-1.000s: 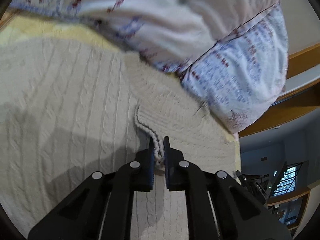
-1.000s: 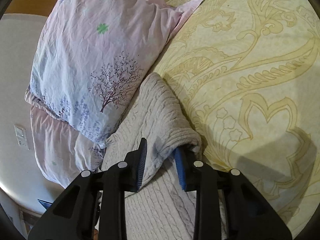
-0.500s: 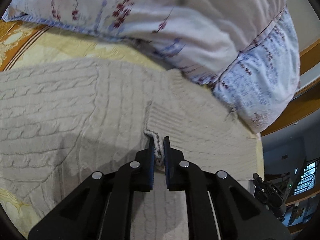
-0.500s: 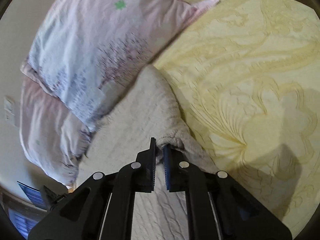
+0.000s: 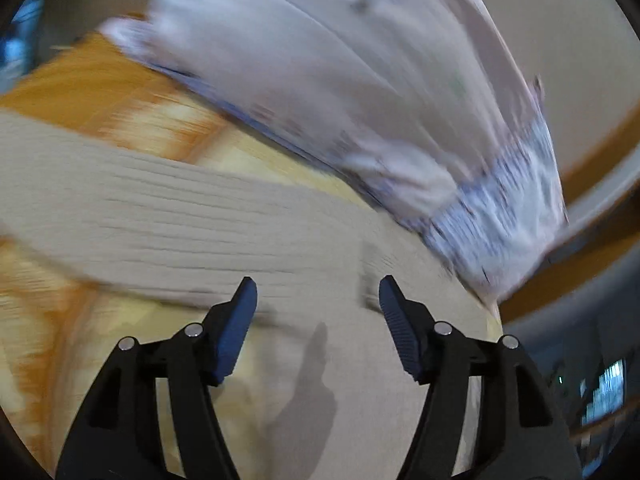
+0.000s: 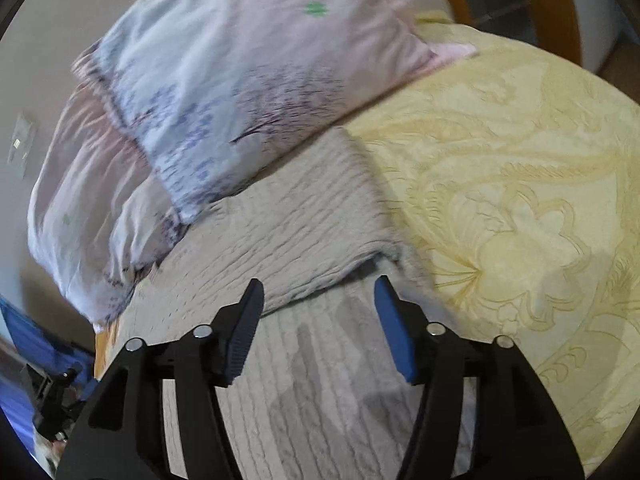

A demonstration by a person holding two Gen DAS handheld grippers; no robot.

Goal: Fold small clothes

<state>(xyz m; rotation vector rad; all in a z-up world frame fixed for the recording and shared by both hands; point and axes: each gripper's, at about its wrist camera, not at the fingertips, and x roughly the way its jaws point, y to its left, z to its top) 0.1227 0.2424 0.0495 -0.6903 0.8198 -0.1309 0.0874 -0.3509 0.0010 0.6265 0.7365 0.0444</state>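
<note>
A beige cable-knit sweater (image 5: 248, 232) lies on the yellow patterned bedspread (image 6: 520, 200). The left wrist view is motion-blurred; it shows a long band of knit stretching to the left. My left gripper (image 5: 318, 292) hangs just above the knit, its jaws opening, nothing between the blue pads. In the right wrist view the sweater (image 6: 312, 216) has a folded-over layer whose edge runs just beyond my right gripper (image 6: 320, 292). Those jaws are opening too, with no cloth pinched between them.
Floral pillows (image 6: 224, 92) lean against the wall right behind the sweater, also seen as pillows (image 5: 380, 100) in the left wrist view. A wooden bed frame (image 5: 596, 160) curves at the right. Bedspread extends widely to the right of the sweater.
Both grippers have let go of the knit edges they pinched and now stand wide. The left one swept quickly sideways, blurring its view; the right one drew back a little and rolled.
</note>
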